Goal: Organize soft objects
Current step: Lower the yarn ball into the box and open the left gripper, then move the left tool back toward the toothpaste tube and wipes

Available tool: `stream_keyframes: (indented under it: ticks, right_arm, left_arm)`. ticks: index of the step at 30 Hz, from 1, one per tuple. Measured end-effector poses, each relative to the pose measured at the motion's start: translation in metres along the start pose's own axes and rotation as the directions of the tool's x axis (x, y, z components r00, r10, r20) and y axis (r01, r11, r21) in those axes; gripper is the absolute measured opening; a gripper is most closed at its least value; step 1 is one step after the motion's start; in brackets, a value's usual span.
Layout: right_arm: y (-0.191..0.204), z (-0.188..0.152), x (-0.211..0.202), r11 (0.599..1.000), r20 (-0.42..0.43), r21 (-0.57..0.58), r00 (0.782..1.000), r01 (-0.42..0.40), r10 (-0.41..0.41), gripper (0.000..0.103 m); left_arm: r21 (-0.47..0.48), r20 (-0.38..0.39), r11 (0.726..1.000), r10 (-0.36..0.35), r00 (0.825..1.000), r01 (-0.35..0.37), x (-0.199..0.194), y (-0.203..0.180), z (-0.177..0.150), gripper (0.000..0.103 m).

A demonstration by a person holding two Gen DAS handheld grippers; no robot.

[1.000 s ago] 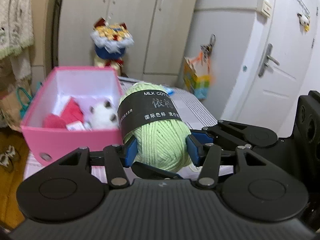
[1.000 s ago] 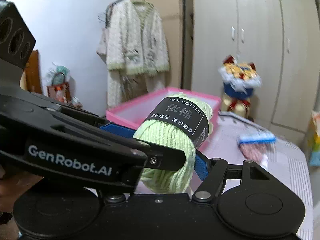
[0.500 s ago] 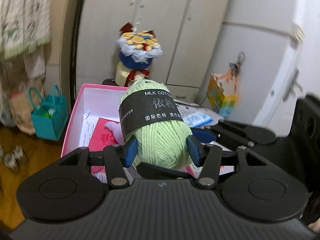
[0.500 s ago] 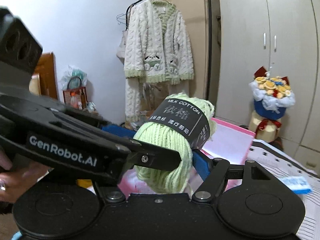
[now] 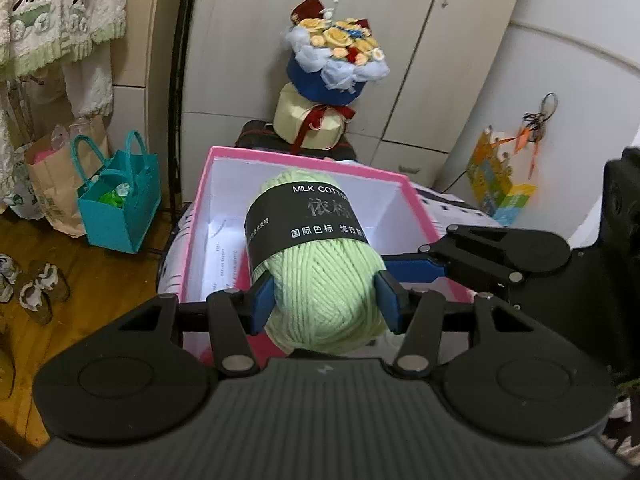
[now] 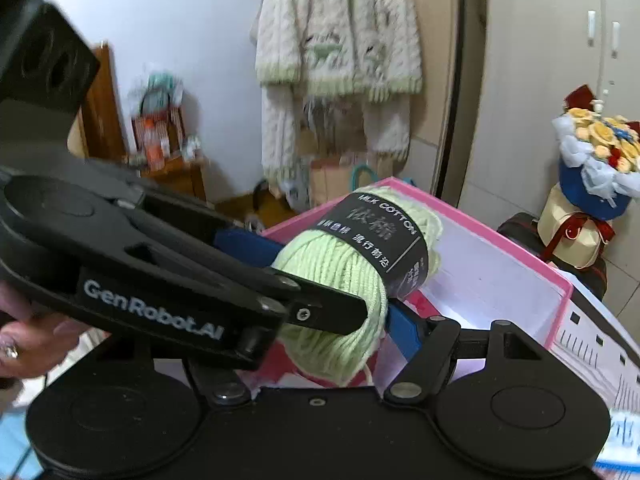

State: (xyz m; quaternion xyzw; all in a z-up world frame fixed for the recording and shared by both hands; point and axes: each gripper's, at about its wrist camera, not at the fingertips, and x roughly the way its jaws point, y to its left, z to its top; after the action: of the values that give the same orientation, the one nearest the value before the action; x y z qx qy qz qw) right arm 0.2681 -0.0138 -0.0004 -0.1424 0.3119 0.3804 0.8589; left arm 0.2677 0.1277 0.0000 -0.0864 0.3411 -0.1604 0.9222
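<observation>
Room: bedroom corner is filling my view, with pale wardrobe doors (image 5: 320,20) behind, a knitted cardigan (image 6: 340,32) hanging on a rail, and a flower bouquet (image 5: 336,60) sitting on a cream box

Floor: wooden boards are showing at the left, where a teal bag (image 5: 120,208) and a brown paper bag (image 5: 52,184) are standing side by side

Surface: I am working over a table covered by a pale sheet with dark printed marks (image 6: 600,344), and the pink box (image 5: 304,156) is sitting on it

Task thing: the green yarn ball (image 5: 324,292), wrapped in a black label, is hanging above the open pink box, clear of its floor as far as I can judge

Left gripper (image 5: 324,300): I am pinching the yarn ball between its blue pads, one on each flank

Right gripper (image 6: 348,300): its blue fingers are flanking the same ball crosswise; the near one is hidden behind the left tool, so I cannot tell whether they are pressing

Progress: I am judging the carry as nearly finished; something red is already lying in the box bottom, though I cannot make out what it is

Left to do: lowering and letting go of the ball; I am seeing no other loose soft things from here
</observation>
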Motion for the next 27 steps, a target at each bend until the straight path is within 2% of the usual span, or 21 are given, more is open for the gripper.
stream_keyframes:
  ticks: [3,8,13,21,27]
  right_arm:
    - [0.002,0.003,0.010,0.998,-0.021,-0.060,0.999,0.026,-0.027,0.076]
    - [0.016,0.003,0.012,0.972,0.013,-0.201,0.993,0.118,-0.118,0.070]
    - [0.019,-0.007,-0.016,0.977,0.053,-0.177,0.992,0.118,-0.111,0.070]
    - [0.017,-0.028,-0.083,0.992,0.099,-0.074,0.991,0.102,-0.094,0.071]
    - [0.015,-0.050,-0.135,0.994,0.128,-0.006,0.986,0.105,-0.104,0.071]
  left_arm:
    - [0.011,0.001,1.000,0.028,1.000,-0.028,0.006,0.004,0.000,0.052]
    - [0.086,0.043,0.988,0.123,0.991,-0.127,0.006,0.000,-0.002,0.050]
    - [0.128,0.101,0.975,0.166,0.981,-0.179,-0.013,-0.004,-0.005,0.052]
    - [0.167,0.070,0.977,0.126,0.990,-0.136,-0.055,-0.020,-0.012,0.056]
    - [0.187,0.034,0.982,0.035,0.999,-0.041,-0.085,-0.043,-0.024,0.058]
